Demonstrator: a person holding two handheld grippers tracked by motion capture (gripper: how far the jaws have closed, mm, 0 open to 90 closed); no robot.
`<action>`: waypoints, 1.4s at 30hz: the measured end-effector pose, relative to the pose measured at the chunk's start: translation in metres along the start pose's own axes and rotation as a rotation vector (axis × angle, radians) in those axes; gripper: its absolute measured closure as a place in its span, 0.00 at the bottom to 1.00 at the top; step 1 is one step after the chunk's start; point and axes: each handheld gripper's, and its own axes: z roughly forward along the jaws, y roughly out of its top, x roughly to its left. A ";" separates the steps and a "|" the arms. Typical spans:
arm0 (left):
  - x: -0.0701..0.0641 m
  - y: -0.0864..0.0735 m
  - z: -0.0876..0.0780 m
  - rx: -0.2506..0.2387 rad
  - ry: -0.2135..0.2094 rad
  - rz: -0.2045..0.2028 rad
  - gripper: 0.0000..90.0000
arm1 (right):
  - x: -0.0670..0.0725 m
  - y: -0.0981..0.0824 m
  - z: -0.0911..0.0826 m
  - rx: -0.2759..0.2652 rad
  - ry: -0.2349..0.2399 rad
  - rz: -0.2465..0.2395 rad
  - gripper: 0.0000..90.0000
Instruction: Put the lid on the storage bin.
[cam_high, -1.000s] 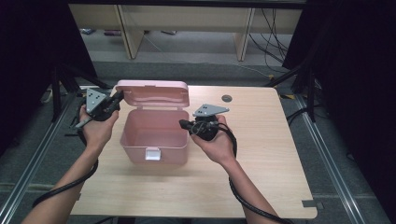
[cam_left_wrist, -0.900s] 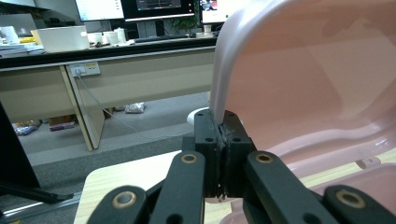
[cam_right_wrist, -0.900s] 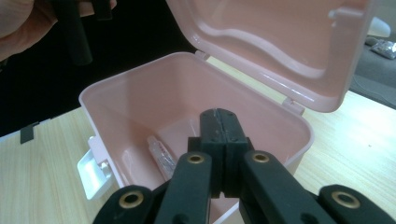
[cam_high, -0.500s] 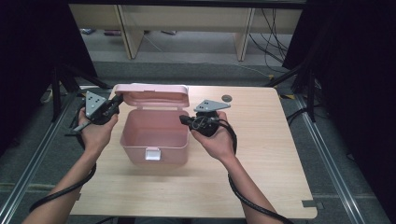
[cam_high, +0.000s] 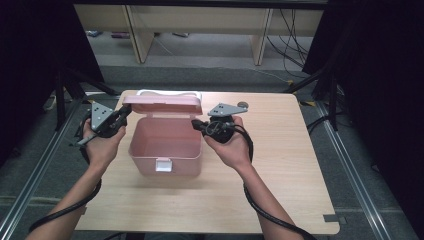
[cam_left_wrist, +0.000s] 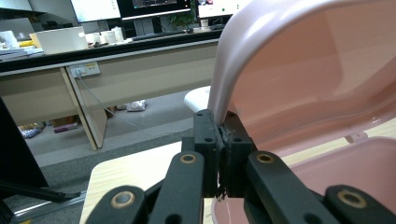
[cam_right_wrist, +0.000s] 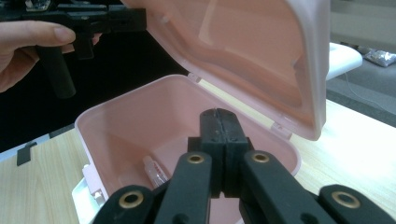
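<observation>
left tool (cam_left_wrist: 219, 140): clamped on lid (cam_left_wrist: 299, 70) edge | right tool (cam_right_wrist: 219, 123): closed, empty, over box (cam_right_wrist: 140, 126)

This is an office or lab workroom. Beyond the left hand-held gripper (cam_left_wrist: 218, 154), a long beige counter (cam_left_wrist: 130, 70) carries lit computer monitors (cam_left_wrist: 154, 8), a keyboard (cam_left_wrist: 161, 33), white cups (cam_left_wrist: 105, 36) and a box (cam_left_wrist: 60, 39); a wall socket (cam_left_wrist: 84, 70) with a trailing cable sits in its front panel. The wooden desk (cam_high: 280, 150) stands on grey floor between black curtains (cam_high: 385, 100).
</observation>
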 end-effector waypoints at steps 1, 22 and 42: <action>0.000 0.000 0.000 -0.001 -0.001 0.000 0.97 | 0.000 0.000 0.000 0.000 0.000 0.000 1.00; -0.002 -0.008 -0.010 0.015 -0.016 0.000 0.96 | -0.002 0.004 -0.002 -0.011 -0.022 -0.002 1.00; -0.001 -0.019 -0.023 0.051 -0.069 -0.001 0.86 | 0.001 0.004 -0.004 -0.015 -0.016 -0.007 1.00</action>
